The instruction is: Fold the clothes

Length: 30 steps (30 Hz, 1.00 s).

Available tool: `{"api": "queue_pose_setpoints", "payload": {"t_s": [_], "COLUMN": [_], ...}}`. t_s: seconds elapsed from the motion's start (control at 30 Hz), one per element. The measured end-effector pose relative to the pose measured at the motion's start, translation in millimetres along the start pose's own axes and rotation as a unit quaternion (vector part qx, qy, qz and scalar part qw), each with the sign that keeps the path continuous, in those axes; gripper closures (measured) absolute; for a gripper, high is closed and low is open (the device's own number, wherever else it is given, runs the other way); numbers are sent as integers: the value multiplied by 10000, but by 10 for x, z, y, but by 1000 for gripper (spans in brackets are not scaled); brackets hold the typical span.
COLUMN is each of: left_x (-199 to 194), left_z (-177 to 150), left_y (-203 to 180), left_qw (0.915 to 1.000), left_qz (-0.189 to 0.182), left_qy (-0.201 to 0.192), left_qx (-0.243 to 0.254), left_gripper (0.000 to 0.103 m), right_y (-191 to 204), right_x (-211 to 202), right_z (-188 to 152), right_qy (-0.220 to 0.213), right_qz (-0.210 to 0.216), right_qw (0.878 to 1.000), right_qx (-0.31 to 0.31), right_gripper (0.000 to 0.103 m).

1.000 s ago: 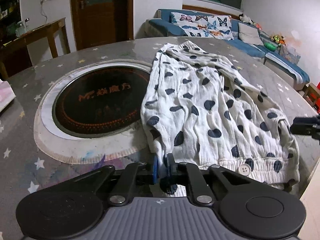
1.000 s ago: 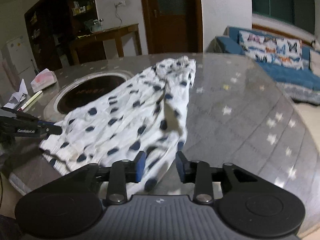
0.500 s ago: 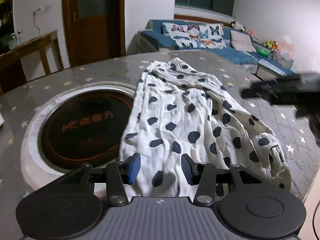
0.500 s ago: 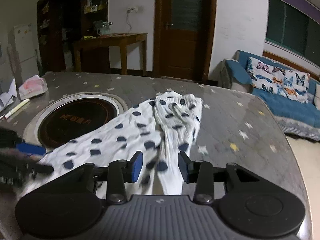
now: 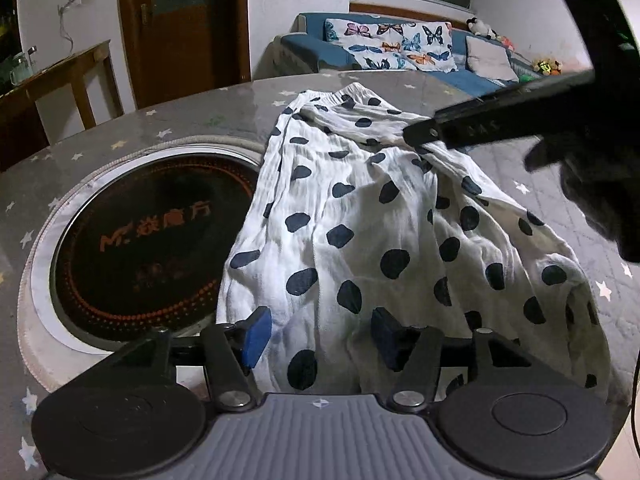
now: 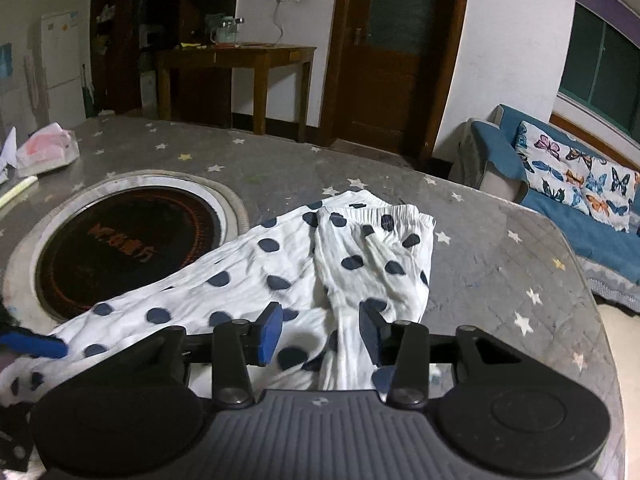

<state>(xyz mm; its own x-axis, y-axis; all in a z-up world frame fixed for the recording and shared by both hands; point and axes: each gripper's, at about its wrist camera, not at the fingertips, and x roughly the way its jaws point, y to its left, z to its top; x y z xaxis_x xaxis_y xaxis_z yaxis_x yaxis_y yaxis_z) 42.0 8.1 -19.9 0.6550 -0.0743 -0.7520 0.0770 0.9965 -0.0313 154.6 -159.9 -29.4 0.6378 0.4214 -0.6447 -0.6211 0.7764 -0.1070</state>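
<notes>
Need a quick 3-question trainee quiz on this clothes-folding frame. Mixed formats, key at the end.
1. True or false: the left gripper is clamped on the polka-dot garment.
2. What does the garment's left edge partly cover in the left wrist view? A) a tissue pack B) the round black cooktop set in the table C) a cushion
3. In the right wrist view, which end of the garment lies farthest from the right gripper?

Key
1. False: its jaws stand apart above the cloth, having just been opening, and the pads do not press on it.
2. B
3. The gathered elastic hem.
</notes>
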Motion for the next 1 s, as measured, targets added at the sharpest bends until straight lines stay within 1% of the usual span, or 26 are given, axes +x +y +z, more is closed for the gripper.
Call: {"api": "queue_pose_setpoints", "payload": {"t_s": [0.17,0.33,0.4,0.53,0.57,0.6,0.63,0.67,0.8,1.0], "left_x": [46,72,79,84,86,89,92,93,99,110], "left_z": [12,20,26,27,26,26,27,26,25,26], "left_y": [-9,-16,-16,-25,-31,-37,-44,-49,-57,-74], "left_qw": [10000,10000,10000,10000,10000,10000,10000,10000,10000,10000], "left_qz": [0,-2,-3,-10,-11,-12,-12,-10,1,33], "left_qy": [34,47,55,61,60,61,61,61,55,51], "left_qx": [-62,-45,-50,-50,-40,-30,-24,-20,-14,7], "left_gripper": [37,32,30,28,26,25,25,24,24,23], "right_y": [-80,-100,-87,-90,-101,-116,-133,-148,-303,-716], "right_x": [409,852,993,1185,1188,1185,1177,1163,1029,738], "right_z": [222,399,415,410,405,403,402,403,427,424], "right_qy": [133,360,439,544,524,521,517,494,315,138], "right_qz": [42,210,138,35,28,12,-33,-116,-400,-999], "right_qw": [9999,9991,9989,9985,9986,9986,9986,9987,9987,9947], "right_qx": [-43,56,23,47,61,63,59,33,38,185], "right_gripper": [57,57,57,67,80,85,93,98,100,100]}}
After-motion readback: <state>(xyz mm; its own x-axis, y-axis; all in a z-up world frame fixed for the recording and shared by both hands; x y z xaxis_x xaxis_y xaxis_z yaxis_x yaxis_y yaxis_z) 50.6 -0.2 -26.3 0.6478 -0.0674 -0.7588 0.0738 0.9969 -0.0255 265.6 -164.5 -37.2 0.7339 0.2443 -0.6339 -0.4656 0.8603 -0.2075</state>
